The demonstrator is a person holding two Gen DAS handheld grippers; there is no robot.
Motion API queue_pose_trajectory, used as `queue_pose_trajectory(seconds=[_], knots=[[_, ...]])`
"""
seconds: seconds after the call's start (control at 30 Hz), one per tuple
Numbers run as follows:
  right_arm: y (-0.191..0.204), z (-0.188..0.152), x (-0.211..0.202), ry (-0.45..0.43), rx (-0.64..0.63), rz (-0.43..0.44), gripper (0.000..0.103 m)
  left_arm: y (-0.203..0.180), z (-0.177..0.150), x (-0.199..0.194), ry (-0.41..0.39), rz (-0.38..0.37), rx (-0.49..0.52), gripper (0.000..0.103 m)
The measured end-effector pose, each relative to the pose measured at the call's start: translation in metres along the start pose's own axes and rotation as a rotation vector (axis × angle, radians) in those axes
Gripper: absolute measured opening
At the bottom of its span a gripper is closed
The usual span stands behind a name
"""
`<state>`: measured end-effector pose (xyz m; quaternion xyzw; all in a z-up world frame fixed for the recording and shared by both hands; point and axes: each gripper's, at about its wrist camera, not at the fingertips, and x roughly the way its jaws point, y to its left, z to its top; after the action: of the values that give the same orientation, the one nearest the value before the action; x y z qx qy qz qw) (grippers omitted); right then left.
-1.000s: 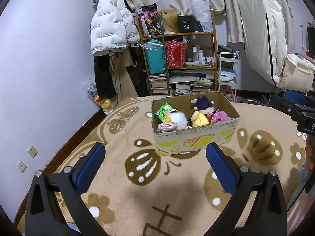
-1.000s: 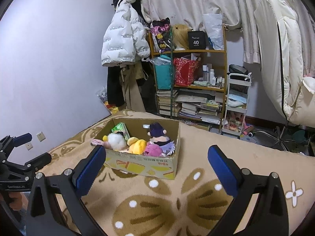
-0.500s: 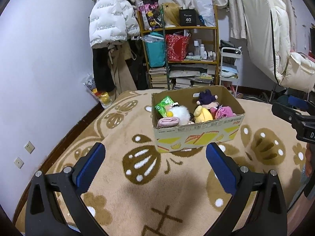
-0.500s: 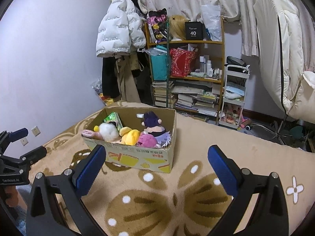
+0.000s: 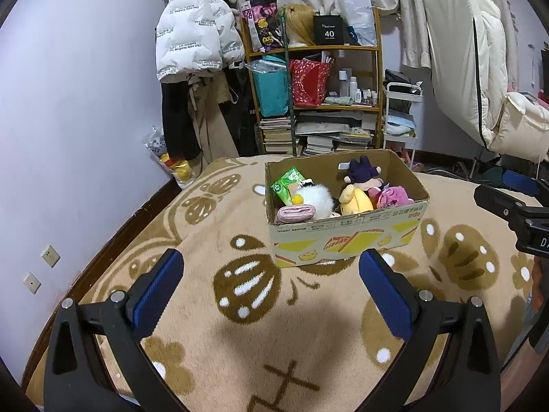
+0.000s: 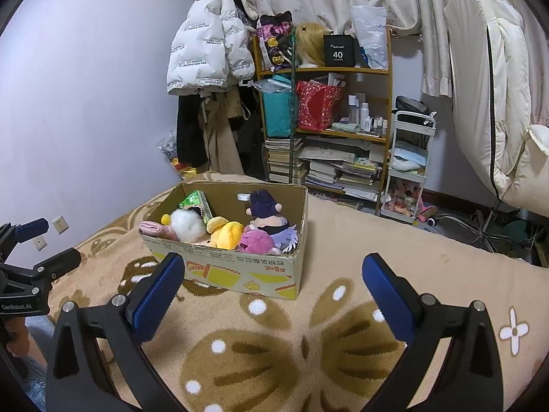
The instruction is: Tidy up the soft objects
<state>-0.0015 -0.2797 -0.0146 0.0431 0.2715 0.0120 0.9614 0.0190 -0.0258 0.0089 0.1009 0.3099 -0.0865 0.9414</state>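
Observation:
A cardboard box (image 5: pixel 346 240) (image 6: pixel 240 271) stands on a beige patterned blanket. It holds several soft toys: a white fluffy one (image 5: pixel 317 197) (image 6: pixel 187 227), a yellow one (image 5: pixel 357 201) (image 6: pixel 226 235), a pink one (image 5: pixel 394 196) (image 6: pixel 257 242), a dark-haired doll (image 5: pixel 363 171) (image 6: pixel 266 207), a rolled pink cloth (image 5: pixel 296 213) (image 6: pixel 154 229) and a green packet (image 5: pixel 284 185) (image 6: pixel 194 201). My left gripper (image 5: pixel 271 286) is open and empty, just short of the box. My right gripper (image 6: pixel 272 288) is open and empty, near the box's front right corner.
The blanket (image 5: pixel 240 326) (image 6: pixel 343 326) covers a bed beside the lilac wall (image 5: pixel 68 120). A crowded wooden shelf (image 5: pixel 315 96) (image 6: pixel 326 120), a hanging white jacket (image 5: pixel 192 37) and a white cart (image 6: pixel 410 168) stand behind. Each gripper shows at the other view's edge.
Both views have tilted and crept closer to the box, which now looms larger and lower. Both grippers stay open and empty. The box contents are unchanged.

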Motion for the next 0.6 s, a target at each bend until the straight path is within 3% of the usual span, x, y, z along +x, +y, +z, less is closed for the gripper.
queue_pose_trajectory(seconds=[0.6], knots=[[-0.0062, 0.0001, -0.0031, -0.023, 0.029, -0.016, 0.103, -0.0015, 0.0006, -0.0015, -0.013, -0.005, 0.006, 0.101]])
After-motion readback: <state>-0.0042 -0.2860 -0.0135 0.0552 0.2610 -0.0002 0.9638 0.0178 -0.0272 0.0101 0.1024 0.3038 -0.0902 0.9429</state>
